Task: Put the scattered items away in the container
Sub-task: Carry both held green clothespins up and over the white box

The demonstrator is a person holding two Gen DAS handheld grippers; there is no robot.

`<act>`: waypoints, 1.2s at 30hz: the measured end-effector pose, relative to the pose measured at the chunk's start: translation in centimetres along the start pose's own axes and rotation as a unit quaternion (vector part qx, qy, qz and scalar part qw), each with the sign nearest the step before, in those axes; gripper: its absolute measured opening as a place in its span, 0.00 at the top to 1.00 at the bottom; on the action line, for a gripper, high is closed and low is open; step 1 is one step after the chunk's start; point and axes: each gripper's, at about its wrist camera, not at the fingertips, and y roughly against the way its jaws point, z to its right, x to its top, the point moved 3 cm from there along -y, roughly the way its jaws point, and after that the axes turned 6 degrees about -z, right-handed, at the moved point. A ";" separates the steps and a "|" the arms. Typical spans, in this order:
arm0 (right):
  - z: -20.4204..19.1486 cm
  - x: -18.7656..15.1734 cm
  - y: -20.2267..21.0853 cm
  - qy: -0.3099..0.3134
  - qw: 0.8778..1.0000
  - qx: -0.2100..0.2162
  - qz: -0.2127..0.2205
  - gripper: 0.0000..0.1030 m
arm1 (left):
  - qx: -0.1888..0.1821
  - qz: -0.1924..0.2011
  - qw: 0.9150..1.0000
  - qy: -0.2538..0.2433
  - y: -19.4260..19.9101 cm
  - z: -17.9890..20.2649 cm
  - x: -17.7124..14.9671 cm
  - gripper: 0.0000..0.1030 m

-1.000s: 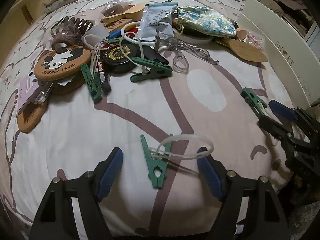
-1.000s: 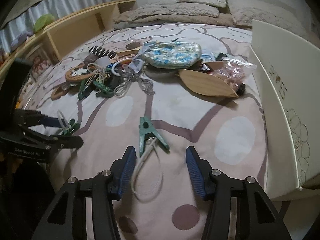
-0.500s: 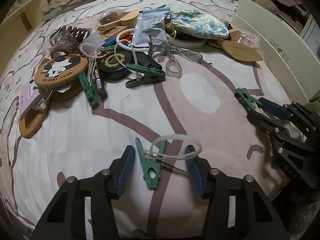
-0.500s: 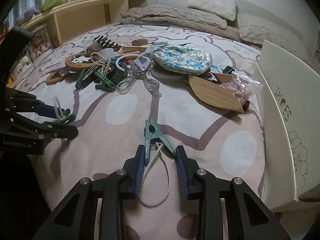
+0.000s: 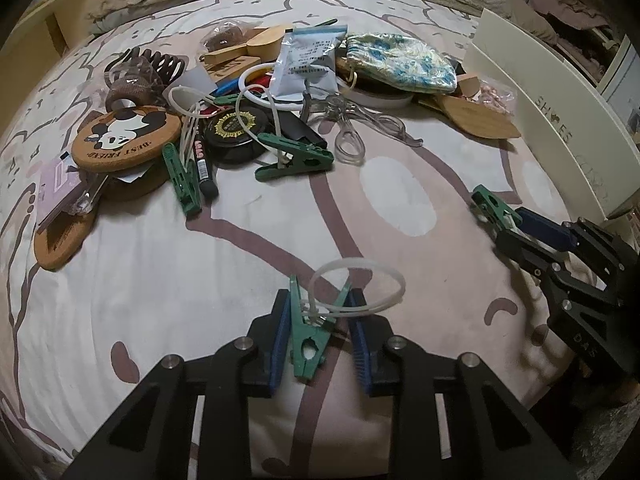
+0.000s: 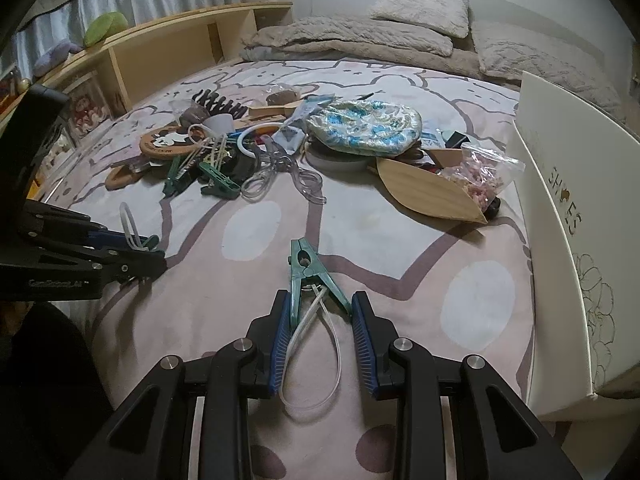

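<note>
Two green clothes clips with white plastic loops lie on the pink patterned bedspread. My left gripper (image 5: 319, 320) has one green clip (image 5: 306, 338) between its blue pads; the jaws are closing and both pads touch the clip's handles, its loop (image 5: 356, 290) sticking out ahead. My right gripper (image 6: 320, 300) is shut on the handles of the other green clip (image 6: 303, 268), whose loop (image 6: 334, 344) trails back between the fingers. Each gripper shows in the other view: the right gripper (image 5: 532, 232) and the left gripper (image 6: 132, 248). The white shoe box (image 6: 568, 200) stands at the right.
A pile at the far middle holds a panda cork coaster (image 5: 126, 138), two more green clips (image 5: 296, 158), clear scissors (image 5: 352, 132), a floral pouch (image 5: 400, 62), a wooden leaf tray (image 6: 428, 188) and a bag of pink bits (image 6: 480, 176). Wooden shelves (image 6: 160, 48) and pillows (image 6: 420, 12) lie beyond.
Both pairs of jaws have narrowed from wide apart onto their clips. The right pads reached its clip first and have held since; the left pads kept coming in.
</note>
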 end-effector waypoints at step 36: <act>-1.1 2.4 13.2 0.028 0.992 -0.023 0.123 0.70 | -0.053 0.175 0.983 -0.008 12.6 5.2 2.7 0.73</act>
